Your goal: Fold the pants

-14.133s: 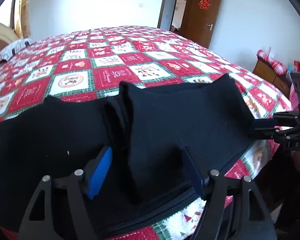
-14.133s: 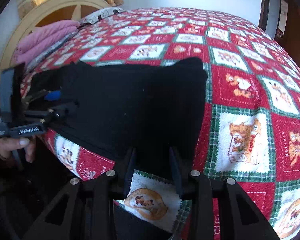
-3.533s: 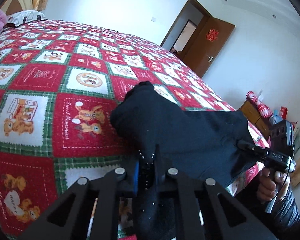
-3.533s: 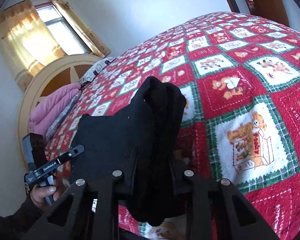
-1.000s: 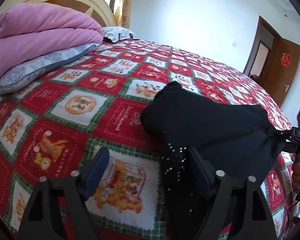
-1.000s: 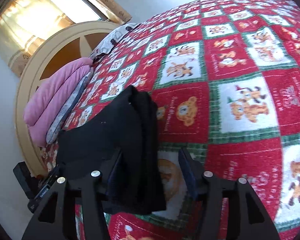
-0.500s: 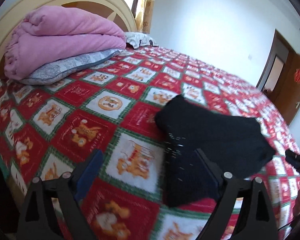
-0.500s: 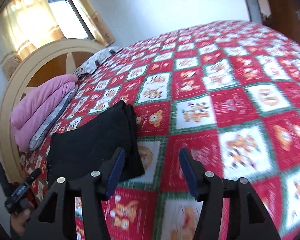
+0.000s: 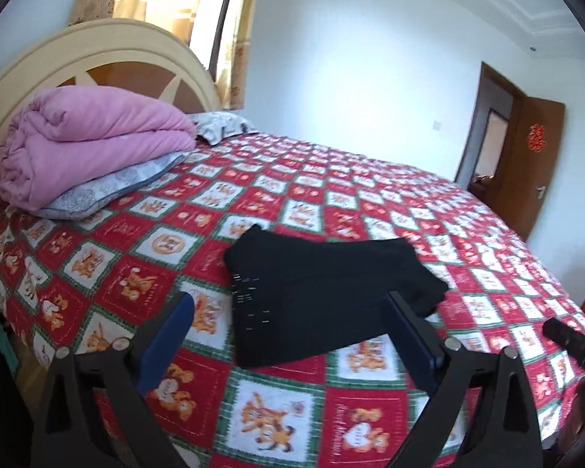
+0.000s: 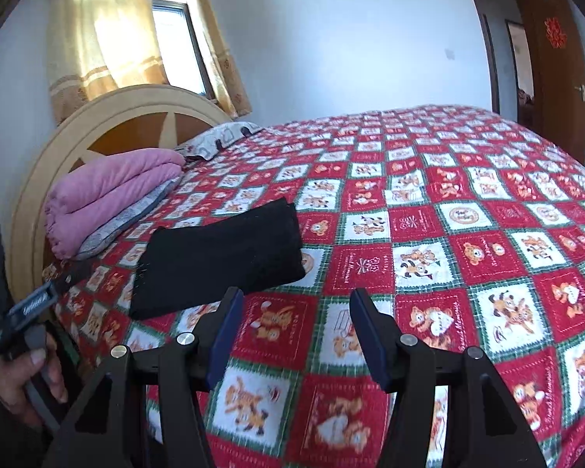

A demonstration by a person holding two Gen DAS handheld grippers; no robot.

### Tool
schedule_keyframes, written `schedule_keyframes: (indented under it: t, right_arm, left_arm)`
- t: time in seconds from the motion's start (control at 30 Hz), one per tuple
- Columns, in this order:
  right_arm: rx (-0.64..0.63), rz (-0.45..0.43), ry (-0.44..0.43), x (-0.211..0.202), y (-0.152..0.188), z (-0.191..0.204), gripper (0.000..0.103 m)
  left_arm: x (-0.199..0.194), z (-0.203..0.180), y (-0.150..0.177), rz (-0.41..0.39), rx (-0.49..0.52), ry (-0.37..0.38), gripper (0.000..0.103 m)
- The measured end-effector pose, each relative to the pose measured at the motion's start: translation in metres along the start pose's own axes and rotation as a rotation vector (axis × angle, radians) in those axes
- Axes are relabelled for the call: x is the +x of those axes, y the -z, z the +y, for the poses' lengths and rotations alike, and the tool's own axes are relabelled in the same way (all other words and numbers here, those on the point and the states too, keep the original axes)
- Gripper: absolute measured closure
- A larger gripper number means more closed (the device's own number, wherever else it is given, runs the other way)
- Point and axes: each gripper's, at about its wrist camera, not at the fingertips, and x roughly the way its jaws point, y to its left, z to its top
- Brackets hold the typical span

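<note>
The black pants (image 9: 323, 292) lie folded into a compact bundle near the edge of the bed (image 9: 409, 210), on the red, green and white quilt with its bear squares. I'd say they sit close to that edge because the person works from that side, within easy reach. The fold looks done: the bundle rests by itself, layers stacked, nothing pinching it.

The left tongs (image 9: 292, 335) have just been spreading their jaws and stand wide apart, released, with the pants seen beyond the gap but not touched by the blue pads. The right tongs (image 10: 292, 331) are also released, jaws apart over bare quilt, with the pants off to their left and clear of them. Both seem drawn back from the bundle, which fits letting go after a final fold.

In the right view a hand (image 10: 23, 382) grips the handle of the left tool; a pale label on that tool carries small lettering I cannot read. The quilt squares hold script-like words too blurred to make out. On the brown door (image 9: 542, 171) hangs a red paper ornament (image 9: 536, 137) that looks like a Chinese character. A pink blanket (image 9: 85, 144) sits folded on a grey pillow (image 9: 109, 187) by the headboard (image 9: 97, 43).
</note>
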Motion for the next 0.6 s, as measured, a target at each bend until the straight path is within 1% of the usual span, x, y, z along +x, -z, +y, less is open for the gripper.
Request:
schedule_keyframes:
  t: [0.1,0.17,0.23,0.3,0.4,0.47,0.6]
  right_arm:
    - [-0.045,-0.019,0.01,-0.017,0.006,0.006,0.043]
    - [-0.072,-0.022,0.026,-0.023,0.003,0.01,0.041]
    - [-0.057,-0.047,0.012,-0.031,-0.001,0.009,0.041]
    - [-0.046,-0.047,0.0,-0.035,-0.004,0.009,0.041]
    - [-0.069,-0.067,0.015,-0.045,-0.008,0.012,0.041]
    - [-0.076,-0.081,0.007,-0.053,-0.011,0.015,0.041]
    - [-0.1,-0.112,0.003,-0.067,-0.017,0.022,0.041]
  left_arm:
    - [-0.011,-0.011,-0.001,-0.02,0.024,0.018,0.004]
    - [-0.017,-0.015,0.0,-0.03,0.033,0.027,0.004]
    - [-0.023,-0.017,0.0,-0.041,0.032,0.033,0.004]
    - [-0.026,-0.018,0.0,-0.046,0.03,0.035,0.004]
    - [-0.033,-0.02,-0.002,-0.058,0.028,0.036,0.004]
    - [-0.038,-0.023,-0.003,-0.067,0.027,0.043,0.004]
    - [-0.05,-0.032,-0.006,-0.091,0.056,0.054,0.003]
